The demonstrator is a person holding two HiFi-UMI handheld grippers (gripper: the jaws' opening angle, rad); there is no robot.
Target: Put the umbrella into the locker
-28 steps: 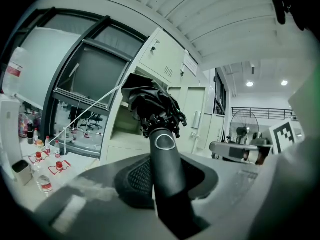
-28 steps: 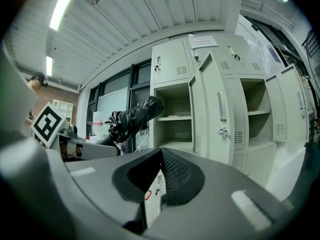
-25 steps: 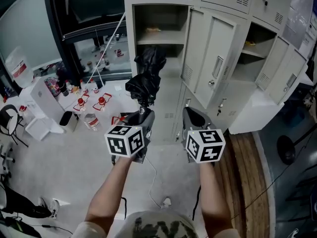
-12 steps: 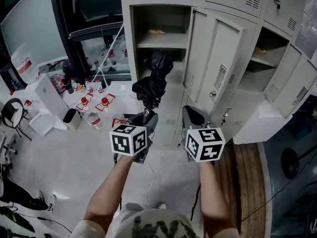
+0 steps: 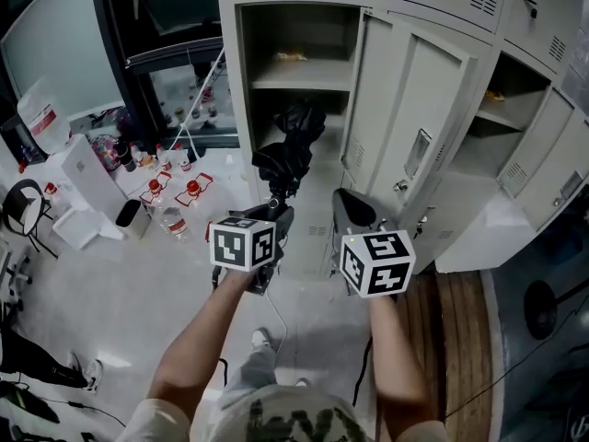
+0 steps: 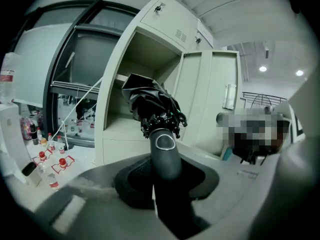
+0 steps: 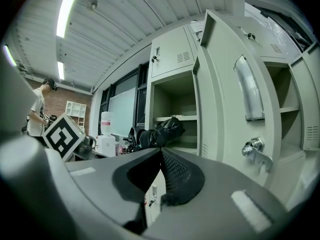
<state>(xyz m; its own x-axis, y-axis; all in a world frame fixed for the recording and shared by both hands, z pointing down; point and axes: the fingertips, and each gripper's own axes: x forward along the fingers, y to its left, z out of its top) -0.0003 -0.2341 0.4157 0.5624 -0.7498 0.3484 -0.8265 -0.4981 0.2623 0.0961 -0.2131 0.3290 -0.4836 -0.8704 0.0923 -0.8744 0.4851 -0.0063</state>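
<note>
A folded black umbrella (image 5: 288,147) sticks out forward from my left gripper (image 5: 273,214), which is shut on its dark handle (image 6: 164,160). Its bundled canopy (image 6: 151,105) points at the open grey locker (image 5: 241,109), with the tip at the mouth of the space below the shelf (image 5: 299,79). From the right gripper view the umbrella (image 7: 161,131) lies level under that shelf. My right gripper (image 5: 353,212) hangs beside the left one, in front of the open locker door (image 5: 409,109). Its jaws are shut with nothing between them (image 7: 161,176).
The door stands out to the right of the opening, with a handle and latch (image 7: 256,151). More open lockers (image 5: 502,122) are further right. Red-capped bottles (image 5: 190,190), a white box (image 5: 86,184) and a cable (image 5: 281,325) lie on the floor at left. A person (image 7: 39,109) stands far left.
Both hands have moved forward toward the locker. The umbrella has come closer to the opening and a little lower, its tip now under the shelf. Both grips are unchanged.
</note>
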